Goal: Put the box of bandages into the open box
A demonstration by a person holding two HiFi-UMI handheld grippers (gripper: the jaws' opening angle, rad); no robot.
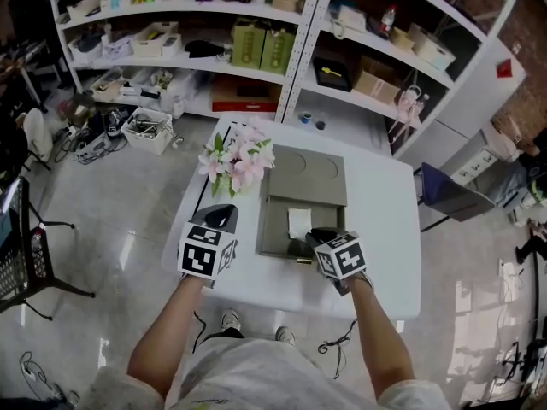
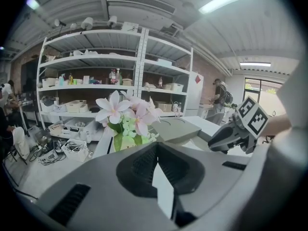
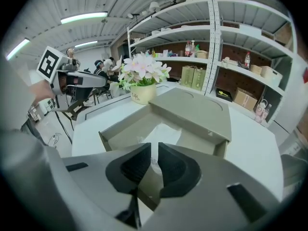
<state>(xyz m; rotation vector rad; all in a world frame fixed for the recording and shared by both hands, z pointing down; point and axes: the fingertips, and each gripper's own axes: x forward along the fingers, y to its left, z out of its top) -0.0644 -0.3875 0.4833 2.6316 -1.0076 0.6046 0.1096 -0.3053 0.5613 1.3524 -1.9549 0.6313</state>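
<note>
A small white box of bandages (image 1: 299,222) lies flat inside the open grey-green box (image 1: 267,229) on the white table (image 1: 385,229). In the right gripper view the bandage box (image 3: 163,134) shows on the floor of the open box (image 3: 120,134). The box's lid (image 1: 303,173) lies flat just behind it. My right gripper (image 1: 314,233) hovers over the box's near edge. Its jaws (image 3: 154,146) are all but together, a thin slit between them, holding nothing. My left gripper (image 1: 224,212) hangs left of the box, shut and empty (image 2: 156,150).
A pot of pink flowers (image 1: 238,162) stands at the box's far left corner, close to my left gripper. White shelving (image 1: 299,24) full of goods runs behind the table. A dark chair (image 1: 449,195) stands to the right, and a white bin (image 1: 147,131) sits on the floor at the left.
</note>
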